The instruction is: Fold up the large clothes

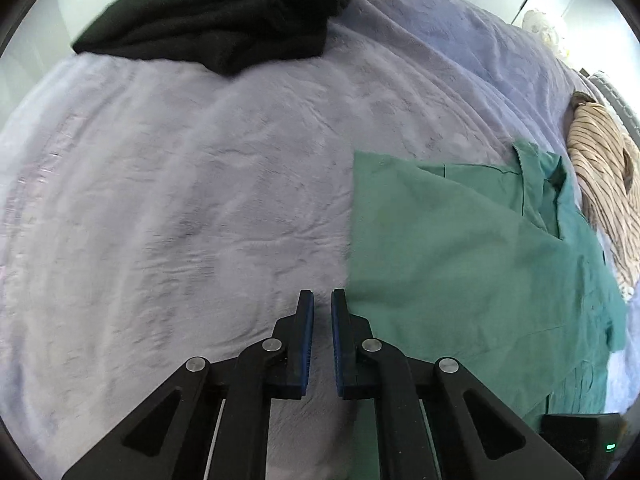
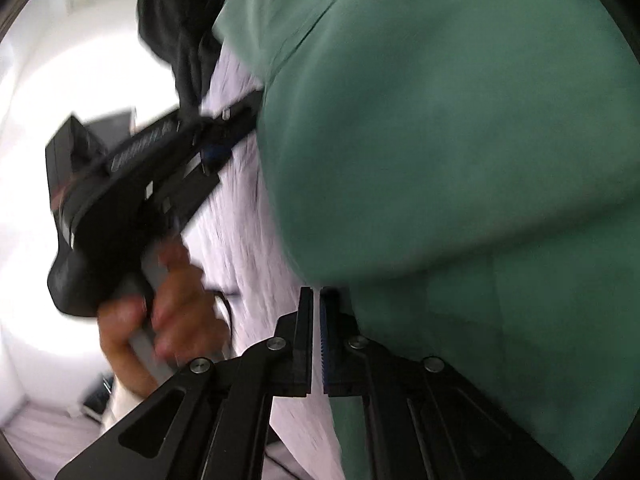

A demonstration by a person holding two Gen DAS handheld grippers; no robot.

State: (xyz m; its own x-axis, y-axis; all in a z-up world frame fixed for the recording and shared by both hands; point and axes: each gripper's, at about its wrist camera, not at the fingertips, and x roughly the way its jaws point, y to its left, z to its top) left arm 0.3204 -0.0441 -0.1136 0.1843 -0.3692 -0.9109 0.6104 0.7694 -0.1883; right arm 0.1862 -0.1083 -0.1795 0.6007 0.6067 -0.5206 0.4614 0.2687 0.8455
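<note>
A green shirt lies partly folded on the lavender blanket, at the right of the left wrist view. My left gripper hovers at the shirt's left edge, its jaws a small gap apart with nothing between them. In the right wrist view the green shirt fills the right side, close to the camera and blurred. My right gripper is nearly closed at the shirt's edge; whether cloth is pinched is unclear. The left gripper's body and the hand holding it show at the left.
A black garment lies heaped at the blanket's far edge and also shows in the right wrist view. A beige striped garment lies to the right of the green shirt. White walls stand beyond the bed.
</note>
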